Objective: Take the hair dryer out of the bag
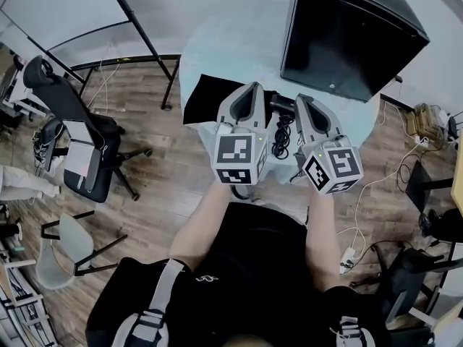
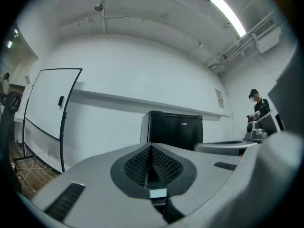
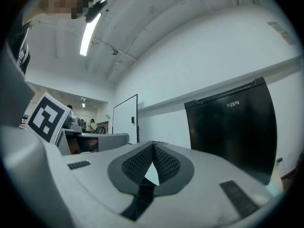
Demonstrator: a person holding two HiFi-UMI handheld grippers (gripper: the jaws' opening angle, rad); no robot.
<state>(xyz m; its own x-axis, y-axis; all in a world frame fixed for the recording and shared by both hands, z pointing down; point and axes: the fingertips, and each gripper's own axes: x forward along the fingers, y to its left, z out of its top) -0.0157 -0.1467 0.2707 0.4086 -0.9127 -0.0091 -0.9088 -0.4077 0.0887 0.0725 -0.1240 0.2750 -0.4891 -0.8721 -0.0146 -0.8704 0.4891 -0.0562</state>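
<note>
Nearest the head camera, left gripper [image 1: 252, 87] and right gripper [image 1: 304, 100] are both fully closed, empty. Between them lies the black corded hair dryer [image 1: 280, 121], apparently outside the flat black bag [image 1: 205, 100], on the pale round worktop [image 1: 239, 42]; beyond stands a black cabinet [image 1: 354, 31].

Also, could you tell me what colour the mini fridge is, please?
Black. The mini fridge shows best in the right gripper view.

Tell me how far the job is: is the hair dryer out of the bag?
Done, it seems: the hair dryer, with its coiled cord, lies on the table beside the black bag. In hand: nothing; the left claw and the right claw are shut and empty. Left: apparently nothing.
</note>
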